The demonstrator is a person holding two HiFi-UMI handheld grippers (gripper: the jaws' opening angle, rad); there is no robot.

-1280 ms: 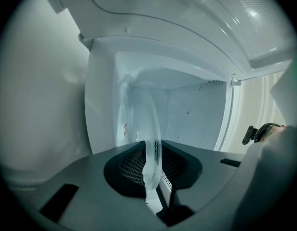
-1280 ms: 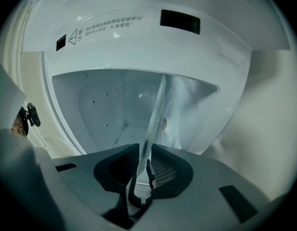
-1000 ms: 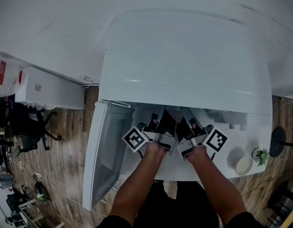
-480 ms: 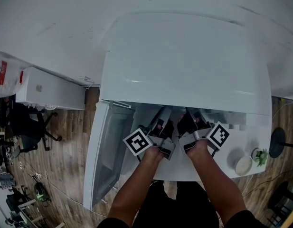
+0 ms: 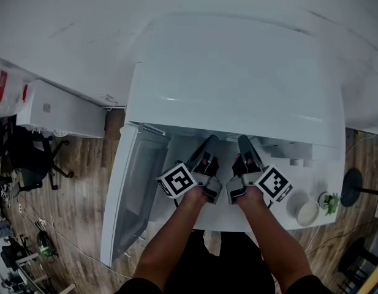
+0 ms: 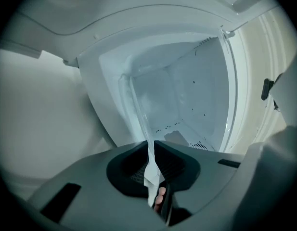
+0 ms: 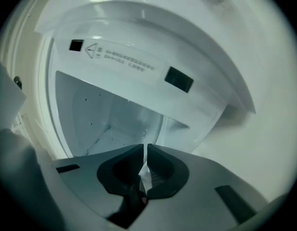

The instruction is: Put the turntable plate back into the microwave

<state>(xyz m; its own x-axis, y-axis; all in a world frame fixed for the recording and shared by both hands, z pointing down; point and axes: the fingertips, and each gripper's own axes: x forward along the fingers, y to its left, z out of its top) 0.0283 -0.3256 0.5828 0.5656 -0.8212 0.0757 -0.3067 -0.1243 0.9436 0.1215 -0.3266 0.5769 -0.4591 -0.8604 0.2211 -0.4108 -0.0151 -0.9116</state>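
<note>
The white microwave (image 5: 238, 78) stands with its door (image 5: 136, 188) swung open to the left. Both grippers reach level into the cavity mouth, side by side. The clear glass turntable plate (image 6: 138, 109) shows edge-on, running from my left gripper (image 6: 151, 147) into the cavity. The left jaws are closing and its pads sit against the plate's rim. My right gripper (image 7: 145, 148) is shut on the plate's rim (image 7: 146, 155) as well. In the head view the left gripper (image 5: 209, 143) and right gripper (image 5: 243, 142) show, while the microwave's top hides the plate.
The microwave sits on a white desk (image 5: 280, 195) that carries a white cup (image 5: 308, 213), a small plant (image 5: 329, 202) and a black round base (image 5: 351, 185) at the right. A white cabinet (image 5: 60, 112) and a black chair (image 5: 26, 164) stand on the wood floor to the left.
Both hands have drawn slightly back from the cavity and spread a little apart. Both wrists have rolled, so the marker cubes sit at a new angle.
</note>
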